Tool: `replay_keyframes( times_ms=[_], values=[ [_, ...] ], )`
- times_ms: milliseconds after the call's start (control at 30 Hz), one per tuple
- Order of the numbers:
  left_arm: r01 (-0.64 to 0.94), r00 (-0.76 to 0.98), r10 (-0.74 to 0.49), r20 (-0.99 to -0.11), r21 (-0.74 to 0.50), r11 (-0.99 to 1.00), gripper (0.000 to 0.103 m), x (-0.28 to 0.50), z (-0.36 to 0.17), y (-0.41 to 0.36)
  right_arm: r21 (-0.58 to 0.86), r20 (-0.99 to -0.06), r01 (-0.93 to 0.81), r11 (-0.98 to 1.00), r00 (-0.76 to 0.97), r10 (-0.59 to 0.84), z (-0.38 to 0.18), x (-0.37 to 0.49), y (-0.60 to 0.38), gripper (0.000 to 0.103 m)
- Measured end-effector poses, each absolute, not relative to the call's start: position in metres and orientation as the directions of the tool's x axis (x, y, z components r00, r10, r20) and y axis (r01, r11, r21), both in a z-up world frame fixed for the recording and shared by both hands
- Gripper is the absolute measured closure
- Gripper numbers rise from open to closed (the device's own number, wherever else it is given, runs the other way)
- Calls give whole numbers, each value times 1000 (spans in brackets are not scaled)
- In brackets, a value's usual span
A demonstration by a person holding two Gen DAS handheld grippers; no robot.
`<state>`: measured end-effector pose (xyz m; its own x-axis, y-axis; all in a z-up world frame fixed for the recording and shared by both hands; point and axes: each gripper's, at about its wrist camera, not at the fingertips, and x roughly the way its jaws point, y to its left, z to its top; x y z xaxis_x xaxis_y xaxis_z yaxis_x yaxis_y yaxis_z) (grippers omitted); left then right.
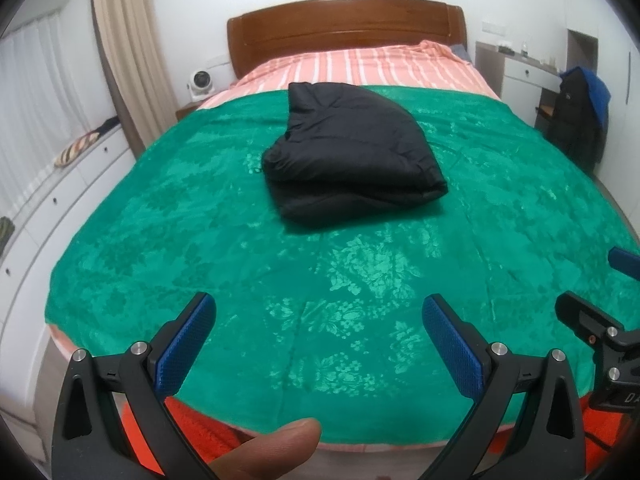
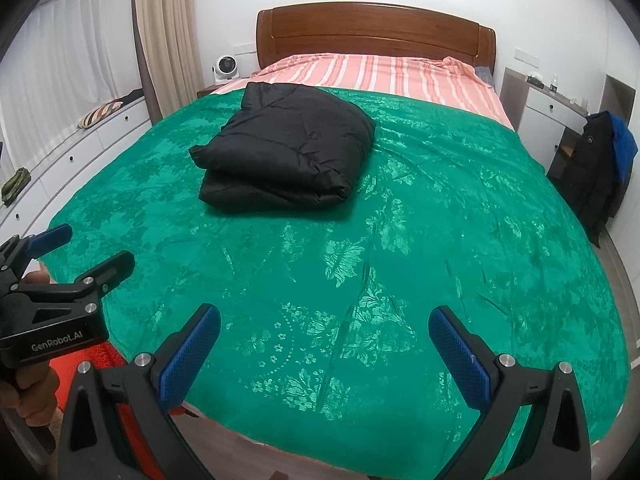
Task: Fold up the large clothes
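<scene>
A black puffy jacket (image 1: pixel 348 152) lies folded in a thick bundle on the green blanket (image 1: pixel 200 220) in the middle of the bed. It also shows in the right wrist view (image 2: pixel 284 148). My left gripper (image 1: pixel 318 316) is open and empty, held over the foot of the bed, well short of the jacket. My right gripper (image 2: pixel 324 328) is open and empty too, beside the left one, also over the foot of the bed. The right gripper shows at the right edge of the left wrist view (image 1: pixel 596 296), and the left gripper at the left edge of the right wrist view (image 2: pixel 96 248).
The bed has a wooden headboard (image 1: pixel 344 24) and a pink striped sheet (image 1: pixel 360 64). White drawers (image 1: pixel 60 200) run along the left wall under curtains. A chair with dark clothes (image 1: pixel 580 116) stands by a white desk (image 1: pixel 524 72) at the right.
</scene>
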<state>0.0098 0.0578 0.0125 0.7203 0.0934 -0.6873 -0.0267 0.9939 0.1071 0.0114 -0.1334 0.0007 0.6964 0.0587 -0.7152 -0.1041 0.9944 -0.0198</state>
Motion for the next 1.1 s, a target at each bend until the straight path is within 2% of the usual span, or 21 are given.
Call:
replay_keyframes(
  times_ms=[400,567,1100],
  values=[
    [-34,723,99,-684,108,994,0,8,13,58,-69,-706,-81,994,708,9,3,7,-131,0],
    [-44,734,138,-665,156,987,0,6,12,56,-86,-706,-72,994,708,-10,2,7,-133,0],
    [-33,735,115,-669,135,990,0,7,12,60,-111,-708,-67,992,705,-32,0,7,-131,0]
  ],
)
